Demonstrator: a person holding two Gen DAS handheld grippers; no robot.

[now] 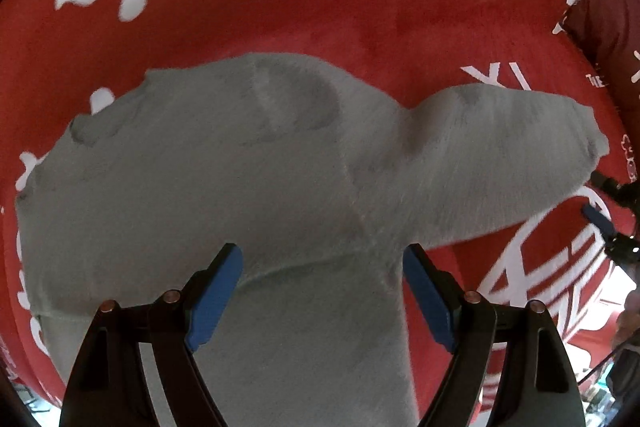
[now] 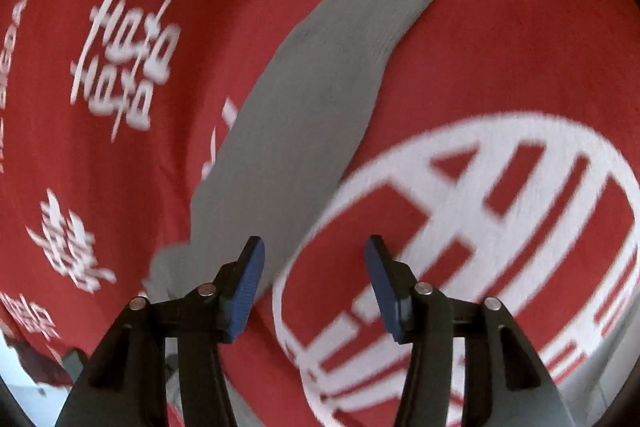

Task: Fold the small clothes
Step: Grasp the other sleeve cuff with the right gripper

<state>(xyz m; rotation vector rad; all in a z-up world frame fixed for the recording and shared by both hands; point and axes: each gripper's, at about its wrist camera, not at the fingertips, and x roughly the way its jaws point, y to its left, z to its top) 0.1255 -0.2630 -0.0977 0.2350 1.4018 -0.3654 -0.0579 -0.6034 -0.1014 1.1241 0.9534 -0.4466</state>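
Both the left gripper [image 1: 322, 269] and right gripper [image 2: 315, 261] hang with jaws apart and empty over the grey garment [image 1: 224, 187] spread on the red printed cloth [image 1: 340, 11], so folding looks barely begun and next wants a pinch on an edge

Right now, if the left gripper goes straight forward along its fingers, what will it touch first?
Most likely the grey garment: the open left gripper points straight at it, with nothing between. Depth is unclear.

Red printed cloth [image 1: 320, 7]; grey garment [image 1: 240, 187] lying directly on it.
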